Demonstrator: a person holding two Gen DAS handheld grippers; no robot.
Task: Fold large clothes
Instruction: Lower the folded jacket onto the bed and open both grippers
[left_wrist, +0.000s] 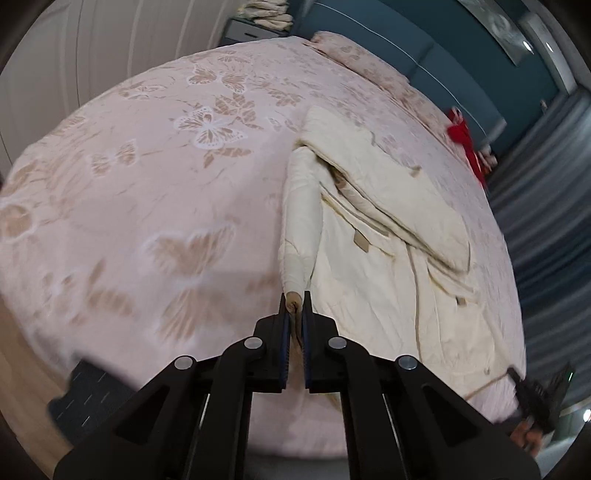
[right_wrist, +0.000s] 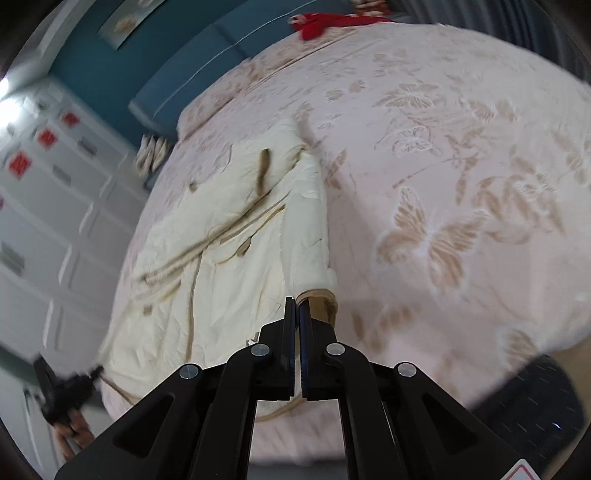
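Cream coat (left_wrist: 373, 229) lies spread along one side of the bed (left_wrist: 155, 192), on the butterfly-print cover. Left claw (left_wrist: 295, 310) is clamped on one sleeve cuff (left_wrist: 293, 297); right claw (right_wrist: 297, 314) is clamped on the other sleeve's cuff (right_wrist: 319, 301). Judgement: lift both cuffs evenly, keep sleeves taut, lay them flat across the coat's body without dragging it.

Cream coat (left_wrist: 369, 229) spread on bed

Left tongs (left_wrist: 296, 299) pinch the cream coat's (left_wrist: 369, 221) tan cuff (probably a sleeve end).
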